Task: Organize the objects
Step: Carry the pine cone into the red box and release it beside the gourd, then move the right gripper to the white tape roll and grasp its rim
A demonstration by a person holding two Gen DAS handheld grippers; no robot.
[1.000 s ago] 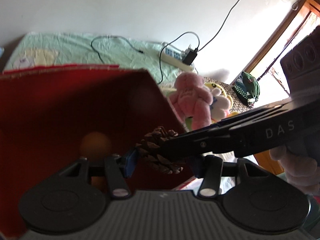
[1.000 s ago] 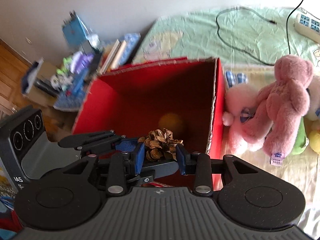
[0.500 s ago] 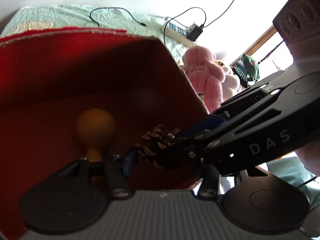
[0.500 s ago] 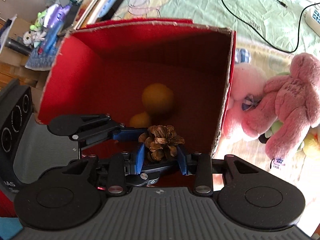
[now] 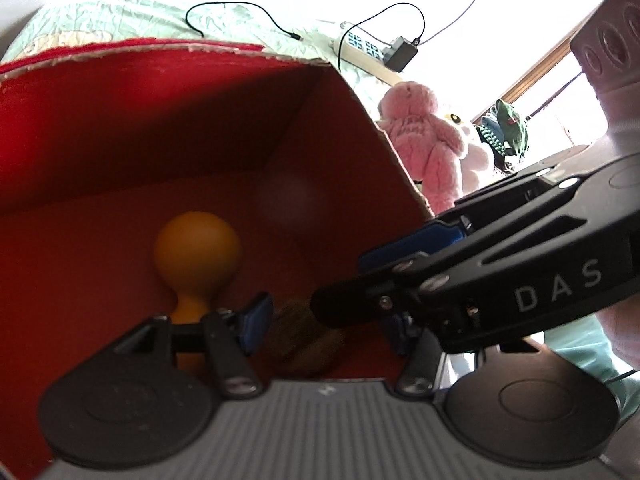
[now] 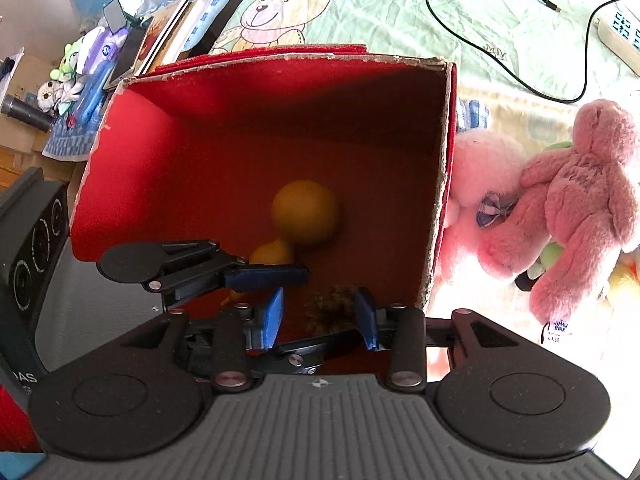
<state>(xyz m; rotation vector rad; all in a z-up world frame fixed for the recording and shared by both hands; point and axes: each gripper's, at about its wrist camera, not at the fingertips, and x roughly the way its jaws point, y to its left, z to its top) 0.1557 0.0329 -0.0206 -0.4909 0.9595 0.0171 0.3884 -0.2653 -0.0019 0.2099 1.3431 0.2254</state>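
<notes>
An open red box [image 6: 280, 60] stands on the bed, seen from above in both views, with an orange gourd-shaped toy [image 6: 306, 210] on its floor. My right gripper [image 6: 320, 318] is open over the box's near side. A brown pine cone [image 6: 332, 314], blurred, shows loose below and between its blue pads, nearer the right one. In the left wrist view the same pine cone [image 5: 304, 340] is a blur between the spread fingers of my open left gripper [image 5: 326, 326], inside the red box [image 5: 160, 46] near the orange toy [image 5: 198, 252]. The right gripper's arm crosses in from the right and hides my right finger.
Pink plush toys [image 6: 576, 196] lie against the box's right wall. A white power strip [image 6: 618, 36] and a black cable [image 6: 480, 40] rest on the green bedsheet behind. Books and small toys [image 6: 160, 40] crowd the floor at far left.
The right gripper has opened and let go of the pine cone, which now shows lower and blurred inside the box. Both grippers have moved closer over the box.
</notes>
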